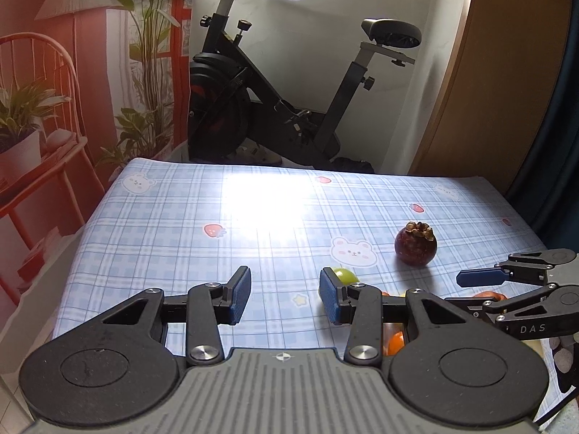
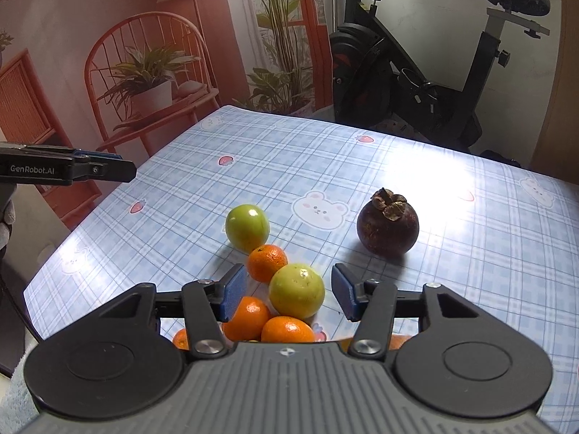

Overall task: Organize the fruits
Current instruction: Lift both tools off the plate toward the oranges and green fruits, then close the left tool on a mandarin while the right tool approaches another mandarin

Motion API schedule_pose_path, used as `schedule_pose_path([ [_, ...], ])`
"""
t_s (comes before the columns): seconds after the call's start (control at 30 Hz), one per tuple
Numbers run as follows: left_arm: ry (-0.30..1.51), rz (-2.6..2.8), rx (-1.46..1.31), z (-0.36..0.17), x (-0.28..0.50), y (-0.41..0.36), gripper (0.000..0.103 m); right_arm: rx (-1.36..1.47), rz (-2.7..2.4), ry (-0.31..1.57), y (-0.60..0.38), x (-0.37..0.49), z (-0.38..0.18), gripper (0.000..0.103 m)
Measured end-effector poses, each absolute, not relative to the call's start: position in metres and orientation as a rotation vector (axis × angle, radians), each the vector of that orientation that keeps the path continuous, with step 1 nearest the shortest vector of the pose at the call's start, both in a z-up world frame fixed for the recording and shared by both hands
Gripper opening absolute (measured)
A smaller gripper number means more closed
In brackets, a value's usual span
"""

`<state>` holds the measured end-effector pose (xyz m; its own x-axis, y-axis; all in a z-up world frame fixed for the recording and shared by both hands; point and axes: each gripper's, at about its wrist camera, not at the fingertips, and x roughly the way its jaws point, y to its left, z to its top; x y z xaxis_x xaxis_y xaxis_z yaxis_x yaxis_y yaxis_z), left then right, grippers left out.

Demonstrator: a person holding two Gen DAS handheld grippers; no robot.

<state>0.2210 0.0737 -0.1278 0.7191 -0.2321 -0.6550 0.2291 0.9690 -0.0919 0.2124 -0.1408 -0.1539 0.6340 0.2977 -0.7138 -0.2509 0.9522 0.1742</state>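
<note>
My right gripper (image 2: pixel 289 293) is open over a cluster of fruit near the table's front edge. A yellow-green round fruit (image 2: pixel 296 291) lies between its blue pads (image 2: pixel 233 291), with a gap on each side. Several oranges (image 2: pixel 267 262) lie around and below it. A second green fruit (image 2: pixel 247 226) sits just beyond, and a dark purple mangosteen (image 2: pixel 388 224) stands to the right. My left gripper (image 1: pixel 286 294) is open above bare tablecloth with nothing between its fingers. In its view the green fruit (image 1: pixel 345 275) peeks from behind the right finger, and the mangosteen (image 1: pixel 415 245) and right gripper (image 1: pixel 466 289) are at the right.
The table (image 2: pixel 362 166) has a blue plaid cloth with bear and strawberry prints. An exercise bike (image 1: pixel 275 101) stands behind its far edge. A printed backdrop with a chair and plants covers the left wall, and a wooden door (image 1: pixel 506 72) is at the right.
</note>
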Motion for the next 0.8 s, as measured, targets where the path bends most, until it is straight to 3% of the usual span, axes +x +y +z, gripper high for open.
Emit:
schedule_pose_path([
  [0.33,0.739,-0.275,-0.014,-0.159,0.207,0.061,0.043,0.027,0.366,0.852,-0.128,0.249,-0.161,0.05],
  [0.8,0.83,-0.413,0.002,-0.18,0.185,0.034,0.044,0.188,0.255,0.836,-0.154,0.21,-0.159,0.05],
])
